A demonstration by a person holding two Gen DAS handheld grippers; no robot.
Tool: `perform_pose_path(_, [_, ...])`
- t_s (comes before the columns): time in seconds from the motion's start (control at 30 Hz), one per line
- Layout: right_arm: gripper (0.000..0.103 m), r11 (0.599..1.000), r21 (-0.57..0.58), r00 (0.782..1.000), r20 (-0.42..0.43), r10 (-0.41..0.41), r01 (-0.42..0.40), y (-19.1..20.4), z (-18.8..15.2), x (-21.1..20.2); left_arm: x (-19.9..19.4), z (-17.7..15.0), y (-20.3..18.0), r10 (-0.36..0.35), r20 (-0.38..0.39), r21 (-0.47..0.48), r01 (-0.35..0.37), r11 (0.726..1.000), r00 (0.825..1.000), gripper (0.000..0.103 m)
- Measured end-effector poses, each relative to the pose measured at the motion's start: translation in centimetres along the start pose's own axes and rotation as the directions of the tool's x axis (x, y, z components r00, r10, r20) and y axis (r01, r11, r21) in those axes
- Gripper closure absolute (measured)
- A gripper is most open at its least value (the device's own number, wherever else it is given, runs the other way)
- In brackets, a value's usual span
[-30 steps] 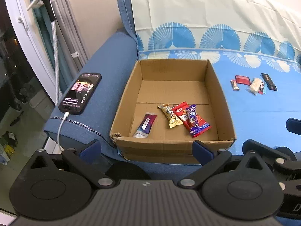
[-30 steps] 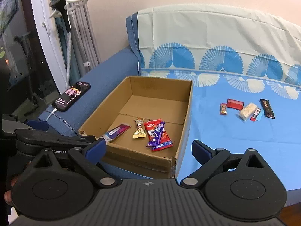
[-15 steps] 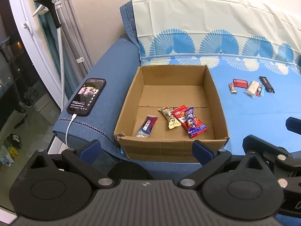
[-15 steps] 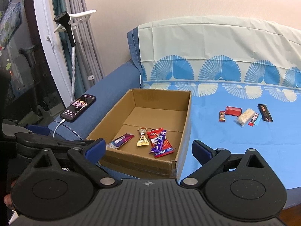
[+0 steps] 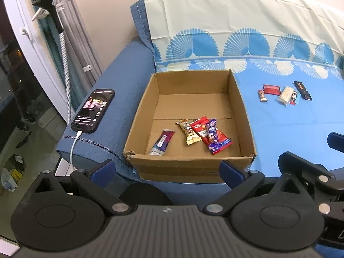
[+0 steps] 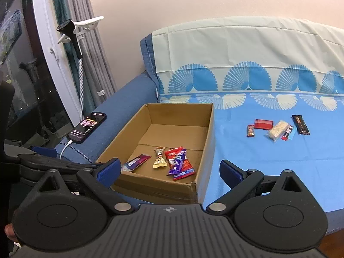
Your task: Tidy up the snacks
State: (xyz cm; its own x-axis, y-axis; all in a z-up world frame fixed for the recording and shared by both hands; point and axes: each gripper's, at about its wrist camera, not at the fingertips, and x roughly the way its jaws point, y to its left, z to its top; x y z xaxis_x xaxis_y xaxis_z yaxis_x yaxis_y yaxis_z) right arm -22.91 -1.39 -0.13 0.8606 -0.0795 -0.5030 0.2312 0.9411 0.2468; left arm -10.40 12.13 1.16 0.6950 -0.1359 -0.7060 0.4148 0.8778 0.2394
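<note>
Cardboard box [image 5: 245, 116] on the blue-covered sofa [image 5: 279, 124] holds four snacks; five loose snacks [image 6: 277, 126] lie far right of it, in a left-right row. Right gripper [image 6: 169, 169], nearer them, and left gripper [image 5: 167, 167] both gape wide, empty.

Matt corrugated brown cardboard box [image 5: 245, 116]; glossy foil-wrapped red snack packet [image 5: 209, 134]; smooth printed blue cloth sofa cover [image 6: 268, 157]; matt black plastic gripper body [image 5: 167, 232].

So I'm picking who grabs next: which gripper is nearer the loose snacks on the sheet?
Right. The right gripper sits beside the box, on the snacks' side; the left gripper faces the box front, farther away. Both are open.
</note>
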Motion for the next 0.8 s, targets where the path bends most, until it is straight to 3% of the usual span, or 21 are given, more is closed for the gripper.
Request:
perform_pose_path(0.57, [0.005,0.99,0.129,0.997,-0.054,-0.046,0.053,-6.1,-0.6,1.6,3.5,1.9,-5.4,-0.061,-0.093,0.096,0.07,0.993,0.994,0.0])
perform_pose_path(0.8, [0.005,0.975,0.192,0.993,-0.071,-0.098,0.11,-10.2,-0.5,2.6,5.5,3.6,-8.4,-0.083,-0.142,0.127,0.102,0.987,0.986,0.0])
